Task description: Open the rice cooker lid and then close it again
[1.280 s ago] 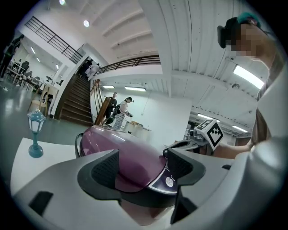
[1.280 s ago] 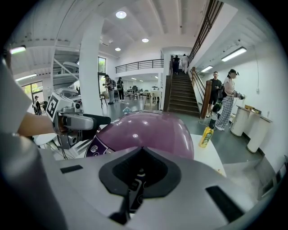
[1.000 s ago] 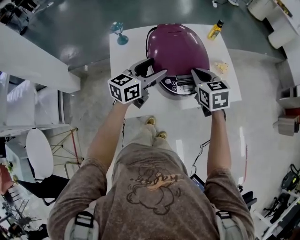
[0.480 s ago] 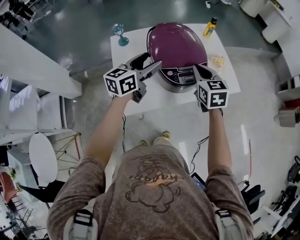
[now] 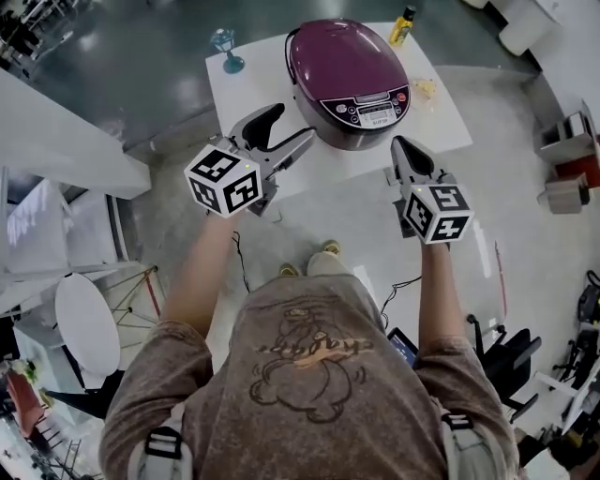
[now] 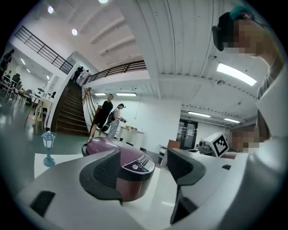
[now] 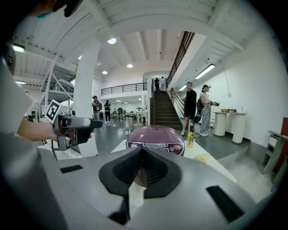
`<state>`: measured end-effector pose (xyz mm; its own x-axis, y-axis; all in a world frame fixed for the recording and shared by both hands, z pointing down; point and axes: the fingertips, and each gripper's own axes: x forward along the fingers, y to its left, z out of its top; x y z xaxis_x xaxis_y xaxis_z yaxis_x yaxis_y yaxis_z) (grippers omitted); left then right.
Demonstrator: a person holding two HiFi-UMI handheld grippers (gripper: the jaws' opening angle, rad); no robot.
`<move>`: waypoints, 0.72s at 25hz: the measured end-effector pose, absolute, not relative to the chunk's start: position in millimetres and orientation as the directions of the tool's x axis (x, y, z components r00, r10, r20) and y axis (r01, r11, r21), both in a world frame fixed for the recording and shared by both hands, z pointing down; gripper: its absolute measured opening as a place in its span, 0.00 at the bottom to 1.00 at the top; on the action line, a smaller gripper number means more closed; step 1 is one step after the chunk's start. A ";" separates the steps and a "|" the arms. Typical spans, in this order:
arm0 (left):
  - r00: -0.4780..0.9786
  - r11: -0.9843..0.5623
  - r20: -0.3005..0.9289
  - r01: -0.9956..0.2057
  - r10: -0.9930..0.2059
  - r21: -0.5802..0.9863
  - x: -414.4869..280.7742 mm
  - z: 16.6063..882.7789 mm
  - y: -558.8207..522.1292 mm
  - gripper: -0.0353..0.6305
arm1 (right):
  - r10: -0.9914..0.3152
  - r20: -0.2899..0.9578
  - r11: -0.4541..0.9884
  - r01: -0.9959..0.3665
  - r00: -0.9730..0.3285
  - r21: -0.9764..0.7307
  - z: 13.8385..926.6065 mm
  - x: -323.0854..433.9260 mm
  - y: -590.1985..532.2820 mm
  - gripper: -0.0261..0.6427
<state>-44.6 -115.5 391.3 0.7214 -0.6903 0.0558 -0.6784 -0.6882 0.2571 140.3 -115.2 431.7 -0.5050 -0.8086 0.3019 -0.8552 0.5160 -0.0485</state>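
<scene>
A purple rice cooker with its lid down stands on the white table; its control panel faces me. It also shows in the left gripper view as the rice cooker and in the right gripper view as the rice cooker. My left gripper is held open, off the table's near edge, left of the cooker, with nothing between its jaws. My right gripper is shut and empty, just short of the table edge, near the cooker's front right.
A teal goblet-like ornament stands at the table's far left corner. A yellow bottle is at the far right, with a small yellowish thing beside the cooker. White furniture lies to my left. People stand by a staircase.
Both grippers have drawn back from the cooker's front toward me, off the table edge. The view has shifted so the cooker sits farther ahead; its lid stays down.
</scene>
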 end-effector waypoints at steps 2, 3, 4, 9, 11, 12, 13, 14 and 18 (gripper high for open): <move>0.726 -0.695 0.056 -0.675 -0.686 0.248 -45.4 391.6 -98.8 0.56 | -0.820 0.283 0.505 -0.861 -0.498 -0.050 430.4 139.5 -95.6 0.05; 0.727 -0.696 0.054 -0.674 -0.685 0.247 -46.0 392.1 -90.6 0.56 | -0.824 0.274 0.501 -0.864 -0.495 -0.053 430.8 139.1 -86.0 0.05; 0.728 -0.698 0.051 -0.672 -0.684 0.247 -46.8 392.6 -82.6 0.56 | -0.829 0.265 0.497 -0.866 -0.493 -0.056 432.0 138.6 -76.9 0.05; 0.720 -0.693 0.055 -0.683 -0.692 0.231 -53.2 402.6 -51.3 0.50 | -0.850 0.210 0.471 -0.875 -0.484 -0.109 440.6 134.3 -44.7 0.05; 0.707 -0.681 0.062 -0.698 -0.704 0.222 -57.5 410.7 -43.0 0.45 | -0.851 0.181 0.472 -0.869 -0.493 -0.149 441.8 131.6 -36.0 0.05; 0.700 -0.674 0.066 -0.705 -0.711 0.218 -59.5 414.8 -39.6 0.42 | -0.851 0.166 0.474 -0.865 -0.498 -0.163 442.1 130.7 -32.7 0.05; 0.694 -0.668 0.072 -0.712 -0.717 0.215 -61.0 419.1 -36.8 0.39 | -0.852 0.155 0.476 -0.863 -0.500 -0.169 442.8 130.1 -30.0 0.05; 0.687 -0.661 0.078 -0.720 -0.723 0.214 -62.5 423.6 -34.2 0.37 | -0.853 0.148 0.476 -0.863 -0.500 -0.168 444.1 129.8 -27.6 0.05; 0.658 -0.629 0.095 -0.746 -0.747 0.221 -70.0 438.5 -24.1 0.28 | -0.861 0.146 0.466 -0.871 -0.487 -0.156 452.5 127.6 -16.4 0.05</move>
<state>-70.0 -24.1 438.5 0.6580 -0.7470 0.0952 -0.7456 -0.6285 0.2215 127.6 -16.4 452.5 -0.4871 -0.8610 0.1462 -0.8709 0.4662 -0.1559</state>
